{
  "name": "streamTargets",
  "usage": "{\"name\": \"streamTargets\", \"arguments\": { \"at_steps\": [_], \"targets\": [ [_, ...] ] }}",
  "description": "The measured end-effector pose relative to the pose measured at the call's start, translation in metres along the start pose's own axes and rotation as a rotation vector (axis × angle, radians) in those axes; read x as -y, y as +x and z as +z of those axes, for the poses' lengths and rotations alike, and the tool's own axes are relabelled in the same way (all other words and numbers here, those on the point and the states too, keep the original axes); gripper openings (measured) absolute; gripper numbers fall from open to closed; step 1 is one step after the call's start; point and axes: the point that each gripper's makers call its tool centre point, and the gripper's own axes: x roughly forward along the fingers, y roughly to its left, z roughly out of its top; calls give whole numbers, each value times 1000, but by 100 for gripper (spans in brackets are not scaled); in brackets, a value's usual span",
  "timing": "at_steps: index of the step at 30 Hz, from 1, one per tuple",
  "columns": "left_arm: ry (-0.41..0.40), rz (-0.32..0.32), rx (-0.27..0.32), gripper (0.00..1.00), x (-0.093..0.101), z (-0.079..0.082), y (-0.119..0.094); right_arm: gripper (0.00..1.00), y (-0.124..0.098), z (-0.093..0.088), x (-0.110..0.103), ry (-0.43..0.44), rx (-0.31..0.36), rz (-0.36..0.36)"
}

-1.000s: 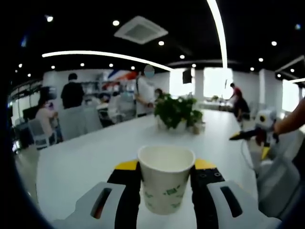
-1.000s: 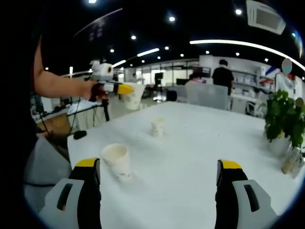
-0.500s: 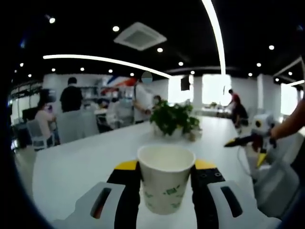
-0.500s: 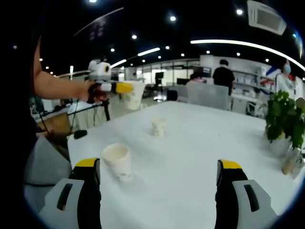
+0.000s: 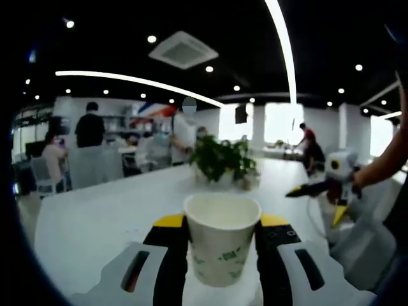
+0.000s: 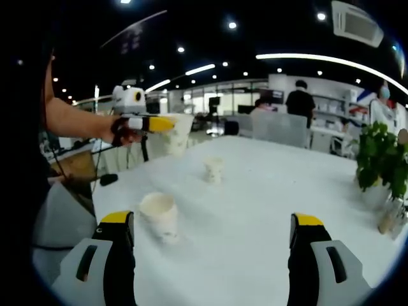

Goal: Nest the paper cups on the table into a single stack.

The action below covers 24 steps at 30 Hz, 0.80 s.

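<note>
While left claw (image 5: 221, 245) clamps white paper cup (image 5: 222, 237) aloft, right claw (image 6: 213, 255) gapes empty; two loose white cups, near (image 6: 159, 215) at 9 o'clock, far (image 6: 213, 169) at 12, wait unstacked on white surface (image 6: 255, 210); nesting barely begun.

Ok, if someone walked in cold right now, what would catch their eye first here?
Probably the paper cup clamped upright in the left gripper, held up off the table. Next, the right gripper hanging wide open over two loose cups: a near cup beside its left jaw and a far cup farther back. A potted plant sits at the table's right edge.
</note>
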Motion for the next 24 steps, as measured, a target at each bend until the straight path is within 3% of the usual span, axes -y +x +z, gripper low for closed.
{"name": "streamTargets", "arguments": {
  "at_steps": [24],
  "targets": [
    [-55,-42,43,39,39,-9,0,100,-2,-1,-3,3,6,0]
  ]
}}
